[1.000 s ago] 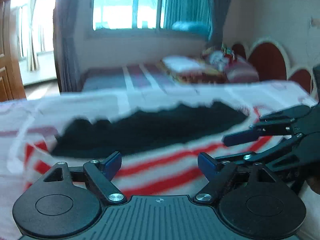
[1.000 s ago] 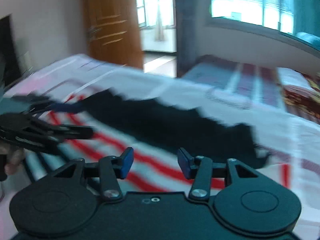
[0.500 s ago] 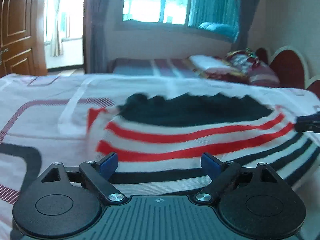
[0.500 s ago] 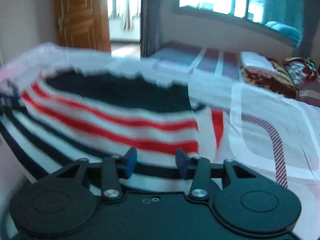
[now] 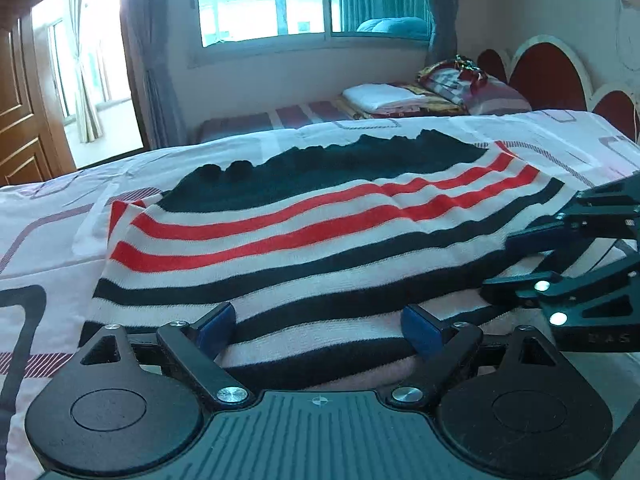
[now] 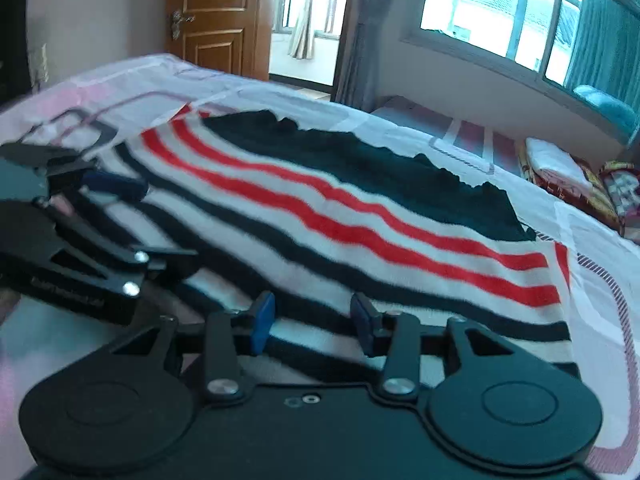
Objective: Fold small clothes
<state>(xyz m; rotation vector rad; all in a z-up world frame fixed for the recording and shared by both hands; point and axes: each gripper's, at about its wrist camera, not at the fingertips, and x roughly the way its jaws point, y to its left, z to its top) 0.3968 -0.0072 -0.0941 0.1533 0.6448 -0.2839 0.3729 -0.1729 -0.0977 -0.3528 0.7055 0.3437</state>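
A striped knit garment (image 5: 320,236) in white, red and black, with a dark green-black far part, lies spread flat on the bed. It also shows in the right wrist view (image 6: 360,216). My left gripper (image 5: 318,326) is open at the garment's near edge, its blue pads (image 5: 216,322) empty. My right gripper (image 6: 312,320) is open over the near edge too, nothing between its pads (image 6: 262,320). Each gripper shows in the other's view: the right one (image 5: 508,262) at the garment's right side, the left one (image 6: 136,220) at its left side.
The bed sheet (image 5: 44,240) is white-pink with line patterns. Beyond lies a lower mattress (image 5: 280,116) with folded bedding and pillows (image 5: 432,92). A red headboard (image 5: 548,76) stands at the right, a window (image 5: 280,0) behind, a wooden door (image 6: 216,16) at the left.
The garment has dropped from a lifted, blurred state to lying flat on the bed. Both grippers have lowered to its near edge and now hold nothing.
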